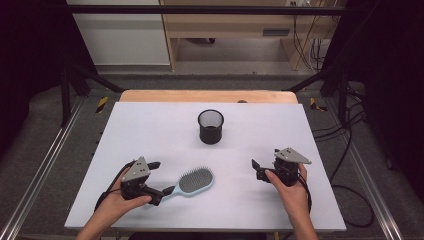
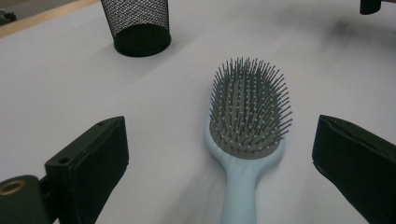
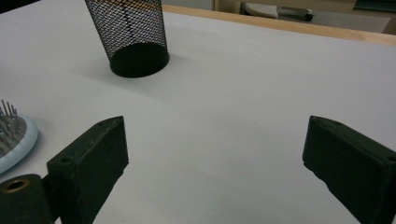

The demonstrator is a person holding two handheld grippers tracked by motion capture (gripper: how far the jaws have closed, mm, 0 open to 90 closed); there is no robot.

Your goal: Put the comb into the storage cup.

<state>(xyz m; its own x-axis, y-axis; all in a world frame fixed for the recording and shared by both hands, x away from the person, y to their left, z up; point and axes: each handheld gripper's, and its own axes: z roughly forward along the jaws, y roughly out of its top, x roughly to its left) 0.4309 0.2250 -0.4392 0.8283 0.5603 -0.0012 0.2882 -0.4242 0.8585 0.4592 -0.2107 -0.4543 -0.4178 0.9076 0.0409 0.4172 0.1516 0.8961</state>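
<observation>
My table (image 1: 150,130) has a pale blue-white top, with a strip of bare wood along the far edge at 12 o'clock. Past it there's grey floor, a white cabinet (image 1: 120,30) around 11 o'clock and a light wooden shelf unit (image 1: 235,27) at 12. Black cables (image 1: 350,145) trail down at 3 o'clock.

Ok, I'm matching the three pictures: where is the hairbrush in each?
High view: hairbrush low, left of centre, by the left gripper.
Left gripper view: centre, handle toward the camera, between the open jaws.
Right gripper view: its head at the left edge.
Shared landmark: mesh cup.
</observation>
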